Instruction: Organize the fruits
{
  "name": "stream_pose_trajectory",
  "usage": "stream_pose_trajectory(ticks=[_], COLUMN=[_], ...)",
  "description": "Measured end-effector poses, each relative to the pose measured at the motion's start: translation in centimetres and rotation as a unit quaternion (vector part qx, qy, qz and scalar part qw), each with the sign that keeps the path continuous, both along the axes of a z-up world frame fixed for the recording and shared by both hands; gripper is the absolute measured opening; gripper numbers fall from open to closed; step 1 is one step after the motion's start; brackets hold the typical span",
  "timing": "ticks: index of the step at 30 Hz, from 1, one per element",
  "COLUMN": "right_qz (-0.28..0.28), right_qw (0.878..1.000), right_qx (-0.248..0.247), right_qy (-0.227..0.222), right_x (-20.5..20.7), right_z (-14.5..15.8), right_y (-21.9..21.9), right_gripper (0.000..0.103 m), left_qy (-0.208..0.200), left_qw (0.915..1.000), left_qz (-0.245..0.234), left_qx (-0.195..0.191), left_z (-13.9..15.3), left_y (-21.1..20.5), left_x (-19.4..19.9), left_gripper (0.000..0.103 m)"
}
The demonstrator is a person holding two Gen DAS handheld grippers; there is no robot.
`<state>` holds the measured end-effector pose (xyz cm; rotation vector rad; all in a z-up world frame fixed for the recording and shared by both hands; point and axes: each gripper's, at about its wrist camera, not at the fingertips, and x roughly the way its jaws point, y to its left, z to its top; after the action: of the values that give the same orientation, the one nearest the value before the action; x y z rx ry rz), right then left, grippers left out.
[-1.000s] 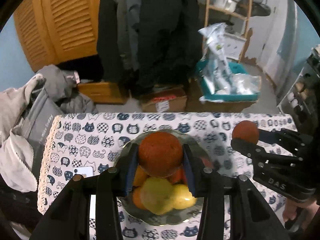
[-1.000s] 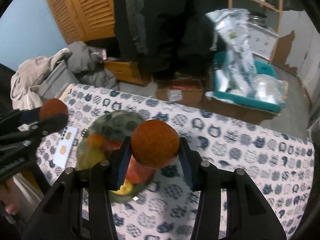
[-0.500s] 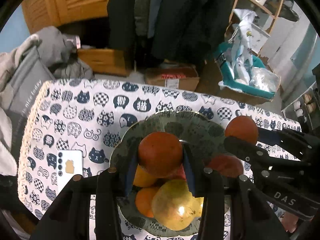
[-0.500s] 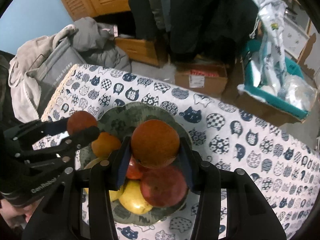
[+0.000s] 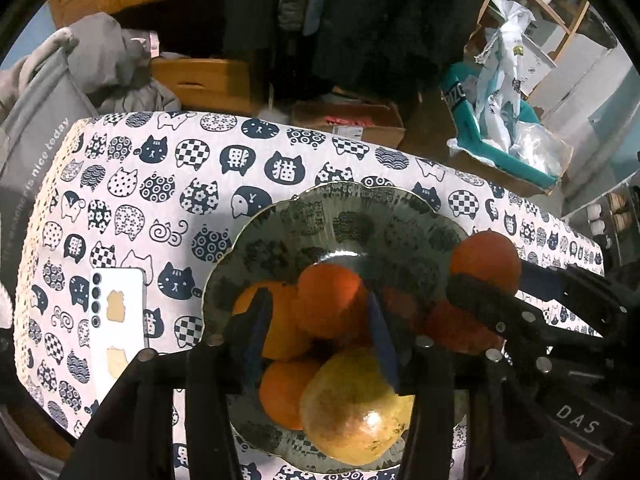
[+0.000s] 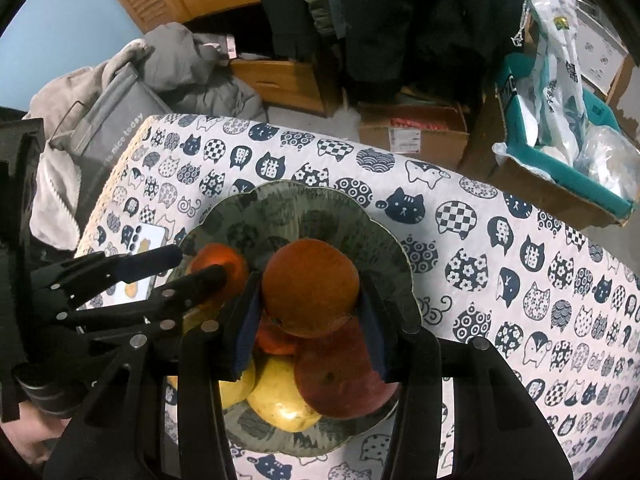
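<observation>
- Left wrist view: left gripper (image 5: 316, 320) is low over the plate (image 5: 320, 208), jaws opening around an orange (image 5: 330, 300) so it settles on the pile.
- Right gripper (image 6: 310, 312) is clenched on its own orange (image 6: 310, 288) above the plate, probably waiting for room.

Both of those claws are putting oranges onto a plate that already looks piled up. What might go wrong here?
The left gripper is opening, with its orange between the fingers atop a heap of fruit on the plate; it may roll off onto the tablecloth.

The right gripper grips another orange just above the red apple; adding it could topple the pile.

The two grippers sit very close together and might bump.
</observation>
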<state>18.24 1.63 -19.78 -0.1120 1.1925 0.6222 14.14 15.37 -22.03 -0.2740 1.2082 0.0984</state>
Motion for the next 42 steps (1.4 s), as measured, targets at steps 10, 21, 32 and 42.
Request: stream_pose_trajectory(ticks=[10,21,32,42], right_qz=[-0.003,0.013,0.002,-0.028], right_qw=[1.000,0.999,1.000,0.993], right_qx=[0.007,-0.006,-0.007,-0.017], right_qy=[0.022,0.030,-0.010,-0.111], right_x=[0.2,-0.8,-2.2,-5.5], right_z=[-1.0,-2.1,1.1,7.7], right_y=[0.6,1.7,0.0,-3.7], right_gripper=[0.047,0.054,0.064,0.073], left_qy=[0.006,0.000,-0.029,-0.101], left_qw=[0.9995,0.9988,0.9983,0.9936], left_qz=[0.029,0.046,0.049,0.038], left_qx=[0.010,0.015,0.012,0.032], left_z=[0.3,1.9,5.0,10.0], left_y=[1.3,1.8,1.1,-0.5], left_x=[-1.6,-3.9,-6.2,-9.4], left_gripper=[0.063,0.071,0.071,0.079])
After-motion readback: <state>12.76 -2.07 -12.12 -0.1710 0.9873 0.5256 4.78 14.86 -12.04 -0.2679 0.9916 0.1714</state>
